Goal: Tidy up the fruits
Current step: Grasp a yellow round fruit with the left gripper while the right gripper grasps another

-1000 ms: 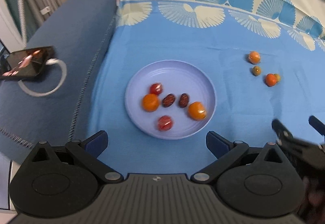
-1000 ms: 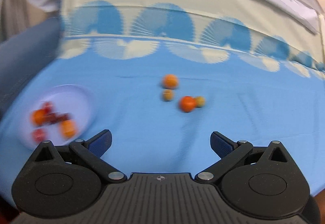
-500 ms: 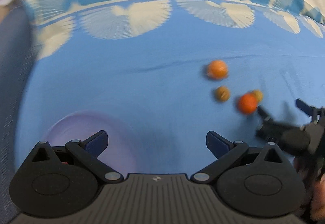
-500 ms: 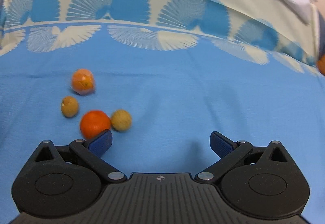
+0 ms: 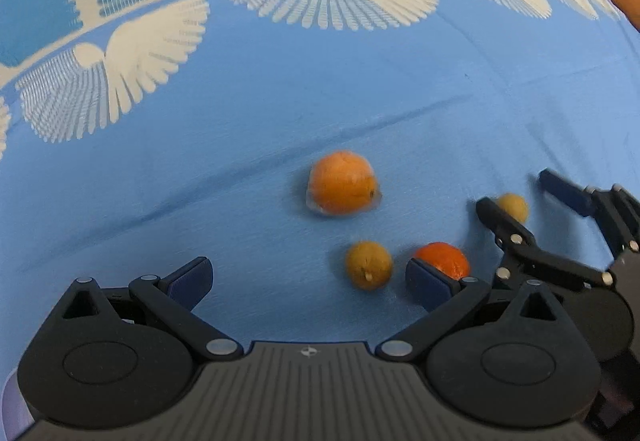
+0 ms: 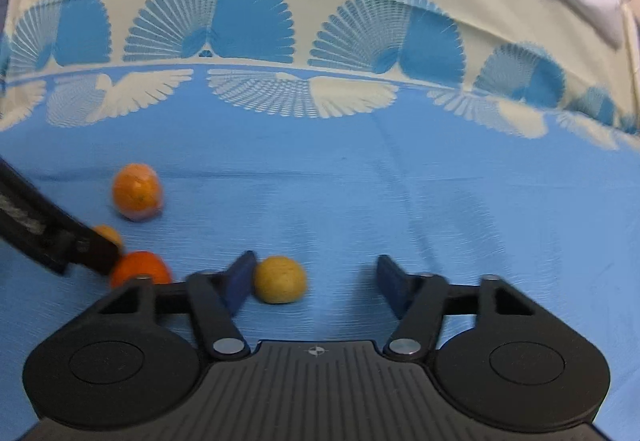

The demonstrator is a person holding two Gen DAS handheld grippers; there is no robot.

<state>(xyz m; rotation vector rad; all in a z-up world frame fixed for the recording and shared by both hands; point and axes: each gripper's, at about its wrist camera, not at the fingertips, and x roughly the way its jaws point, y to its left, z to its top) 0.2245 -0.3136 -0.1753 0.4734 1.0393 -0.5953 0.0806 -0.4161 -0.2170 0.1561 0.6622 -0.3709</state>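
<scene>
Several small fruits lie on the blue cloth. In the left wrist view an orange kumquat [image 5: 343, 183] lies ahead, a tan round fruit [image 5: 368, 264] lies between the fingers of my open left gripper [image 5: 308, 279], and a red-orange fruit [image 5: 444, 260] touches its right finger. My right gripper [image 5: 524, 197] shows at the right, open around a yellow fruit [image 5: 513, 206]. In the right wrist view that yellow fruit [image 6: 280, 279] sits between the open fingers of my right gripper [image 6: 316, 279], next to the left finger. The red-orange fruit [image 6: 138, 268], tan fruit [image 6: 107, 235] and kumquat [image 6: 137, 193] lie to its left.
The blue cloth has a cream band with blue fan prints along its far edge [image 6: 248, 41]. A sliver of the lilac plate [image 5: 12, 407] shows at the bottom left. The left gripper's finger [image 6: 44, 233] crosses the left edge of the right wrist view.
Both grippers have moved right and closer to the loose fruits. The plate has left both views. The right gripper's fingers now straddle the yellow fruit and have narrowed somewhat.
</scene>
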